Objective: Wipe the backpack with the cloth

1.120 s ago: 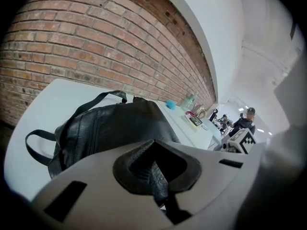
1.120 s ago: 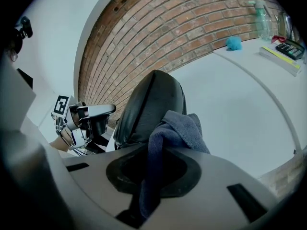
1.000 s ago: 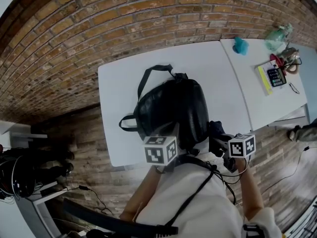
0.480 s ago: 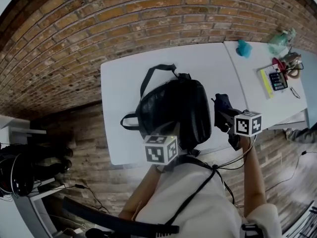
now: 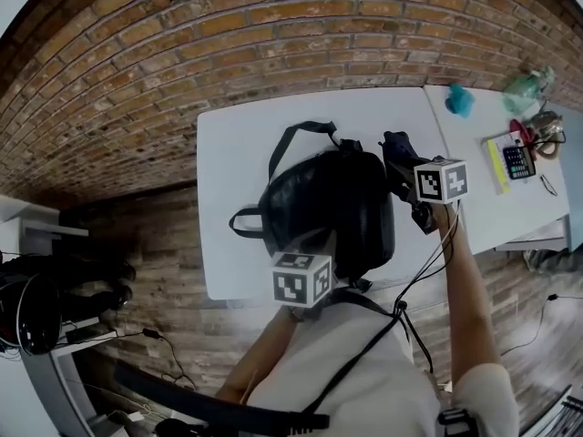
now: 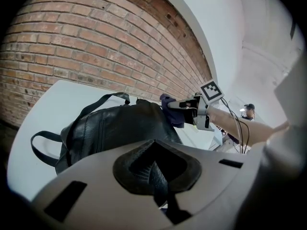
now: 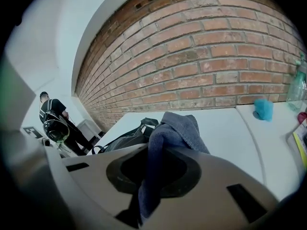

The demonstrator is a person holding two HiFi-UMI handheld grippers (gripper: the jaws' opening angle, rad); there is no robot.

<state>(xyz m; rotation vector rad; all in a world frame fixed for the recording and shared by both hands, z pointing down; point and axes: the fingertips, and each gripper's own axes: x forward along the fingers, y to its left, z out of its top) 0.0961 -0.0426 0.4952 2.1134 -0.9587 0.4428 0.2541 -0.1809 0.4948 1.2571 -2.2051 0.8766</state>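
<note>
Blue-grey cloth (image 7: 178, 128) pinched in the right gripper (image 7: 148, 186), black backpack (image 7: 125, 141) just beyond on the white table (image 7: 235, 128).

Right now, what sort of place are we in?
Probably an indoor office or lab workspace: a bare brick wall, white tables pushed side by side, and desk clutter on the right one, including a calculator.

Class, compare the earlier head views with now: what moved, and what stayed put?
The right claw, shut on the cloth, swept from the backpack's near end along its right side toward the wall end. The left claw stayed clamped on the backpack, which stayed on the table.
</note>
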